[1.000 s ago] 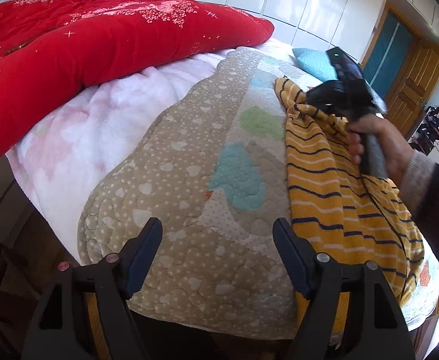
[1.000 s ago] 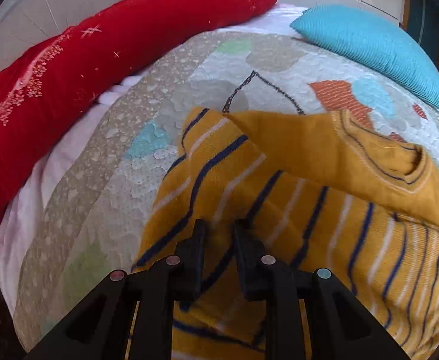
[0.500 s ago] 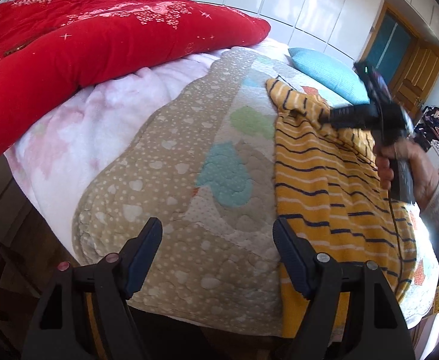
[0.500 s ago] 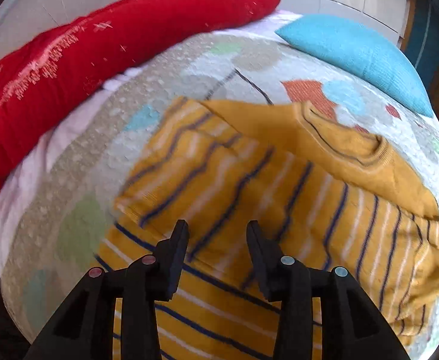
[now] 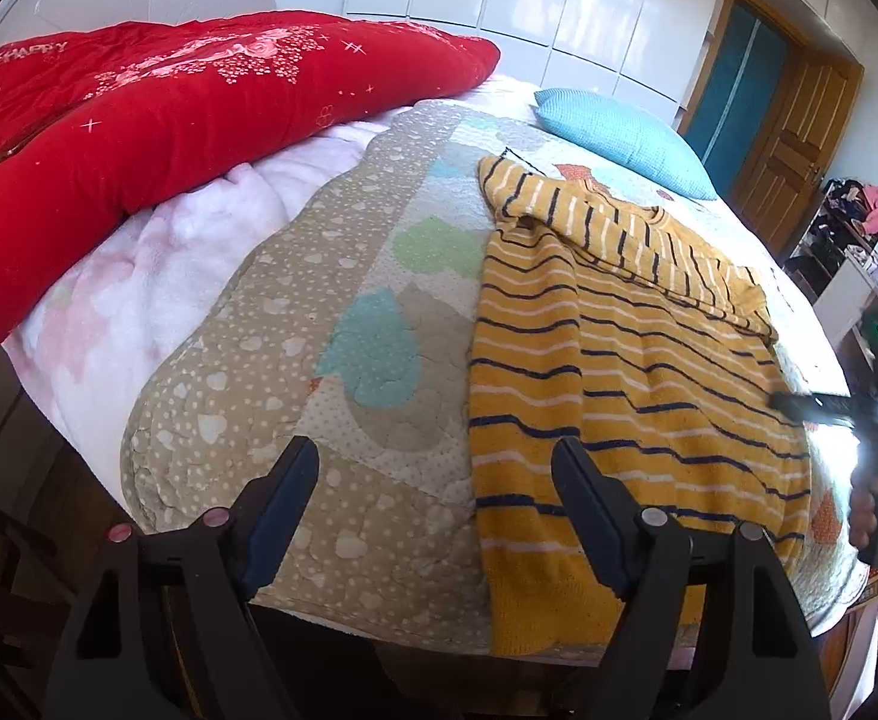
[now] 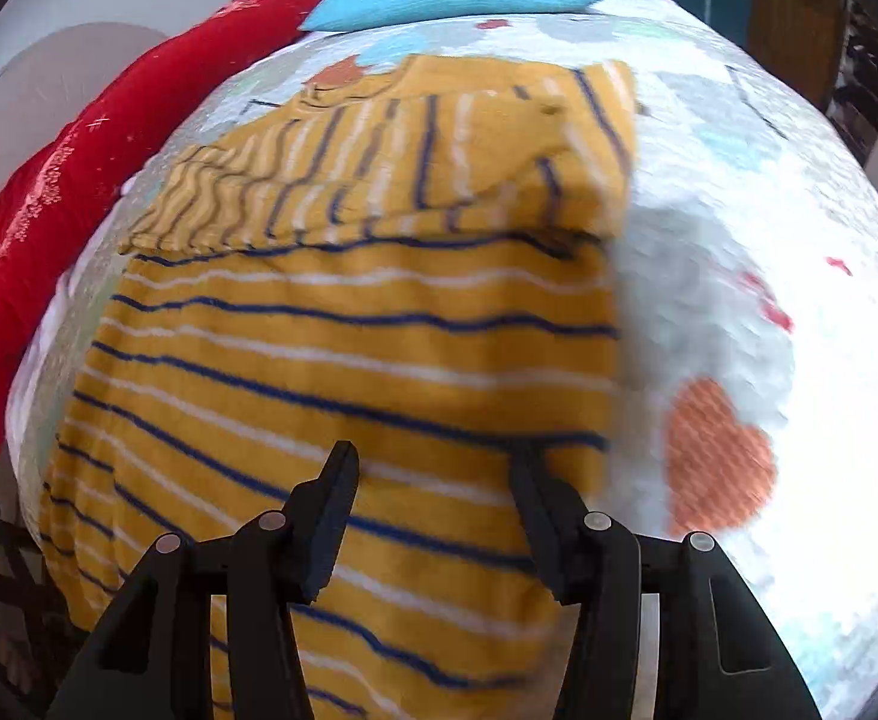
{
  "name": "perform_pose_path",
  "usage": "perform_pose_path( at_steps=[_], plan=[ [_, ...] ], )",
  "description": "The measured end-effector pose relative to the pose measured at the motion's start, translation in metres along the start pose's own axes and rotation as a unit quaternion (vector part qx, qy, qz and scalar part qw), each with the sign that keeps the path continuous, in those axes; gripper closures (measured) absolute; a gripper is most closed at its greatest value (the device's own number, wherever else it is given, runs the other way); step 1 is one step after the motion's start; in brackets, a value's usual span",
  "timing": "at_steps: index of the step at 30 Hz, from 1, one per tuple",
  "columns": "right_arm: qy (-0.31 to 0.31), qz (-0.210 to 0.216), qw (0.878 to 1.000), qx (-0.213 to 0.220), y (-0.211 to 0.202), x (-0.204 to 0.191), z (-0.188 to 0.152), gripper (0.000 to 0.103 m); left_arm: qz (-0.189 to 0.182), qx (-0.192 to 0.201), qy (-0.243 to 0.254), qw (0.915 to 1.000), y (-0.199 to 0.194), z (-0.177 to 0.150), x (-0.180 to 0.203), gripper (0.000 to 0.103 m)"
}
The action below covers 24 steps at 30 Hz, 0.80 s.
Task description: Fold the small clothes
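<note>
A yellow sweater (image 5: 619,372) with navy and white stripes lies flat on the patchwork quilt (image 5: 319,312); one sleeve is folded across its chest. In the right wrist view the sweater (image 6: 349,330) is blurred. My right gripper (image 6: 433,456) hovers over the sweater's right edge. Its jaws are opening and nothing is between them. In the left wrist view a hand (image 5: 871,522) holds that right gripper (image 5: 799,405) at the far right. My left gripper (image 5: 433,462) hangs over the bed's near edge beside the sweater's hem, jaws wide, still opening, holding nothing.
A red quilt (image 5: 169,120) is bunched along the left of the bed over a pink blanket (image 5: 139,276). A blue pillow (image 5: 619,138) lies at the far end. A wooden door (image 5: 799,138) and a cluttered shelf (image 5: 859,222) stand to the right.
The right gripper let go of the sleeve, opened and swept right across the sweater to its right edge. The sleeve now lies folded over the chest. The left gripper drew back slightly.
</note>
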State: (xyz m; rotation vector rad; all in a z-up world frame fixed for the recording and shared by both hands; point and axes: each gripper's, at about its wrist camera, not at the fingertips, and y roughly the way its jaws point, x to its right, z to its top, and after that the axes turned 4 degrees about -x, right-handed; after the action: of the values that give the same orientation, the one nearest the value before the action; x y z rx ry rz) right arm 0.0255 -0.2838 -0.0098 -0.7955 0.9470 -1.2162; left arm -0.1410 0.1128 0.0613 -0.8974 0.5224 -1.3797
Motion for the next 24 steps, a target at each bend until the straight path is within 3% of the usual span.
perform_pose_path(
  at_steps=[3, 7, 16, 24],
  plan=[
    [0.031, -0.076, 0.997, 0.003, -0.021, 0.04, -0.033, 0.04, -0.003, -0.016, 0.006, 0.9998, 0.01, 0.0, 0.009, 0.024],
    [0.077, -0.073, 0.994, 0.035, -0.052, 0.066, -0.071, 0.04, -0.002, -0.036, 0.028, 0.999, 0.018, -0.002, 0.03, 0.024],
    [0.079, -0.016, 0.991, 0.104, -0.069, 0.02, -0.108, 0.039, 0.013, -0.049, 0.113, 0.9923, 0.027, -0.006, 0.094, 0.024],
    [0.038, -0.014, 0.993, 0.111, -0.053, -0.016, -0.113, 0.036, 0.031, -0.097, 0.135, 0.9855, 0.058, -0.023, 0.117, 0.024]
  ],
)
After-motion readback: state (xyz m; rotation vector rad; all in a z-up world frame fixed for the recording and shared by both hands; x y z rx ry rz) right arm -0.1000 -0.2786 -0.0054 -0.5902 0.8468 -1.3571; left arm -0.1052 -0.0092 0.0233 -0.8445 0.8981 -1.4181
